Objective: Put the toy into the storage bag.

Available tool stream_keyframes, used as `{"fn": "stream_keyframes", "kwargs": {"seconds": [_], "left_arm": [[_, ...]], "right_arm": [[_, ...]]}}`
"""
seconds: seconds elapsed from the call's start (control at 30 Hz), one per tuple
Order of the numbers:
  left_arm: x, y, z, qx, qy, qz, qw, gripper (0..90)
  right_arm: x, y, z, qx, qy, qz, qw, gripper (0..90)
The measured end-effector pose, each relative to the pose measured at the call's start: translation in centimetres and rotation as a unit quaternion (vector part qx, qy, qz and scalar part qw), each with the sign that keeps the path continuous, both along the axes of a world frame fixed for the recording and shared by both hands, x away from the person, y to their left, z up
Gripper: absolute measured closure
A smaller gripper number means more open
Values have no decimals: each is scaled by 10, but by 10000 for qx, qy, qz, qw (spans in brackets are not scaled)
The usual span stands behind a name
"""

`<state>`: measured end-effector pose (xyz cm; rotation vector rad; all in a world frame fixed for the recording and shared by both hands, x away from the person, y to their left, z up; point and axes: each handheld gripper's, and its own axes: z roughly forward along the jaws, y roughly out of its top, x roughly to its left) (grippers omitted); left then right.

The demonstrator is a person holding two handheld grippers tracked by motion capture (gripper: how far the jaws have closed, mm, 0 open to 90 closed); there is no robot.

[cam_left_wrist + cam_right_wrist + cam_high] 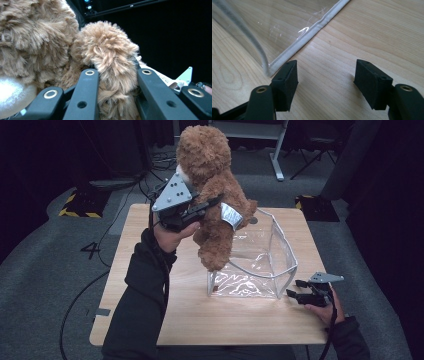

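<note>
A brown teddy bear (210, 165) hangs upright in the air over the left side of a clear plastic bag (260, 255). Its foot dips toward the bag's open top. My left gripper (216, 201) is shut on the bear's body from the left. In the left gripper view the fur of the bear (110, 50) is squeezed between the two black jaws of that gripper (117, 72). A silver patch (231, 215) shows on the bear's side. My right gripper (293, 288) rests on the table by the bag's near right corner, open and holding nothing (325, 75), with the bag's white seam (287, 25) just ahead.
The wooden table (150, 320) holds the bag standing at centre right. Grey carpet with cables surrounds it, and a yellow-black striped base (80, 205) sits at the far left. Dark curtains and a desk leg (277, 155) stand behind.
</note>
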<state>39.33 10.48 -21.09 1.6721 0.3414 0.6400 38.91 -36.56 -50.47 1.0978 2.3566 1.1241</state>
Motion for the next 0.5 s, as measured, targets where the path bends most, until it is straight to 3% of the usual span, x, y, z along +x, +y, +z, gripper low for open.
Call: {"fn": "stream_keyframes", "kwargs": {"seconds": [0.3, 0.5], "left_arm": [[1, -26, 15, 33, -127, -253, 9996, 791], [4, -43, 17, 127, -129, -385, 9991, 790]], "right_arm": [[0, 0, 0, 3, -4, 7, 10000, 352], [0, 0, 0, 3, -5, 10, 10000, 351]]}}
